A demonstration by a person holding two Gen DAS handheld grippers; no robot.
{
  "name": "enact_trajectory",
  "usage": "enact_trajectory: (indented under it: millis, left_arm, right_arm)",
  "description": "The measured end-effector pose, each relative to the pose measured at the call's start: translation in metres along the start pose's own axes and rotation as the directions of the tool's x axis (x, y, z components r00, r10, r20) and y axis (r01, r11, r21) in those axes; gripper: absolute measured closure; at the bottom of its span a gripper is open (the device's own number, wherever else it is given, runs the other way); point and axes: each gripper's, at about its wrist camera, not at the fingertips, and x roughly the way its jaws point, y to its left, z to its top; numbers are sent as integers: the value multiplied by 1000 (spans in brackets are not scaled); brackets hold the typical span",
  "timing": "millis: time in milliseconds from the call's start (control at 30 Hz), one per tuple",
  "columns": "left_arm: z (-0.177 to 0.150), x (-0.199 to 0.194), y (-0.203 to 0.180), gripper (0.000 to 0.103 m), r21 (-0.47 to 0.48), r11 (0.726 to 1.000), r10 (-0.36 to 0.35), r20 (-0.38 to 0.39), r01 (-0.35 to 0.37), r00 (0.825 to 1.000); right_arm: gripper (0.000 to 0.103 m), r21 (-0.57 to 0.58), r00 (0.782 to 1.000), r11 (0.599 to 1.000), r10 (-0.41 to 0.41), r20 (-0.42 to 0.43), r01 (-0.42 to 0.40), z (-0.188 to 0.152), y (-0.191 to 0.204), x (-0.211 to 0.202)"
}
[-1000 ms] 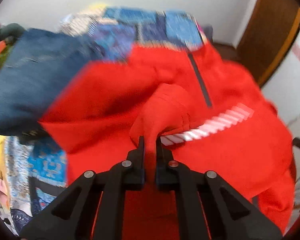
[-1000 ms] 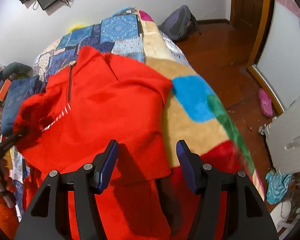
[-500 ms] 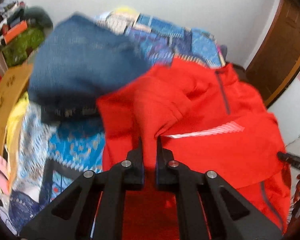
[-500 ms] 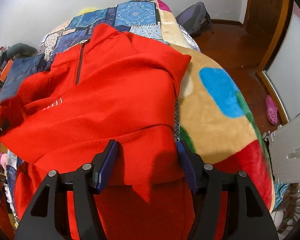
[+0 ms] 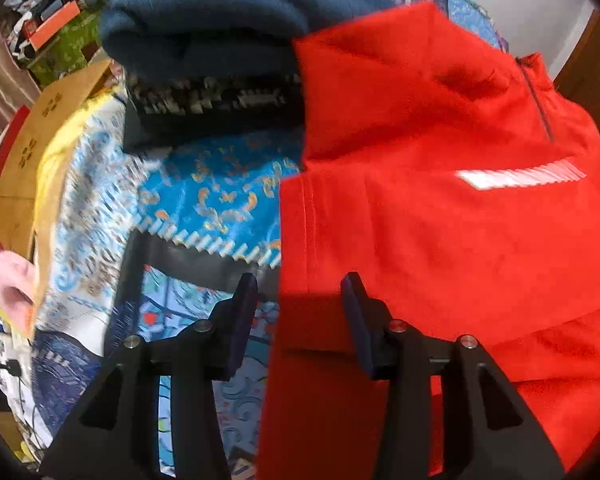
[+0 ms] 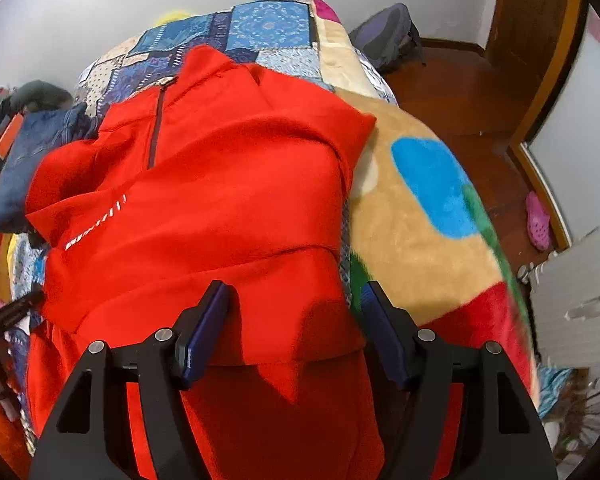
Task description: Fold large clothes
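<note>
So there's one red pullover (image 6: 228, 200) with a short zip at the neck and a white striped mark on the chest, one dark blue folded garment (image 5: 204, 20) next to it, and two grippers. Everything sits on a bed covered with a blue patchwork quilt (image 5: 204, 196) and a plush blanket (image 6: 428, 216) in tan, blue, green and red. Room has white walls, a wood floor (image 6: 472, 92), a backpack (image 6: 388, 36) against the wall and one pink clog (image 6: 538, 220) on the floor.

The pullover lies across the middle of the bed, sleeves folded in over the front. The left gripper (image 5: 300, 296) has just been opening; its jaws stand apart over the pullover's left edge, gripping nothing. The right gripper (image 6: 296, 308) has been opening too, jaws wide, straddling the folded sleeve near the right edge without pinching it.
</note>
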Motion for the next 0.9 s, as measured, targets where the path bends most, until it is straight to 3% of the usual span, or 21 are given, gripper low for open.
enact_trajectory:
  millis: [233,367,467,767,900]
  left_arm:
    - [40,-57,-14,45,34,999,-46,149,41,988]
    - [72,-86,-33,33,78,993,-108,239,92,965]
    - [95,-97,-45,32,104,986,-152,283,127,947]
    - [153,-79,-86,32,162,975,-195,306,151,932]
    - [179,-56,-97,32,151,975,-202,280,165,938]
  right_arm:
    - [38,-49,994,998,41,105,-36,31,13,-29]
    - [38,-75,984,996,66,164,-54,54,24,-44]
    - [38,-100,974,993,82,210,-62,73,33,-52]
    - [38,-145,963,986,116,243,-82,119,56,-37]
    - [38,-144,969,986,116,219,-86,140,62,-13]
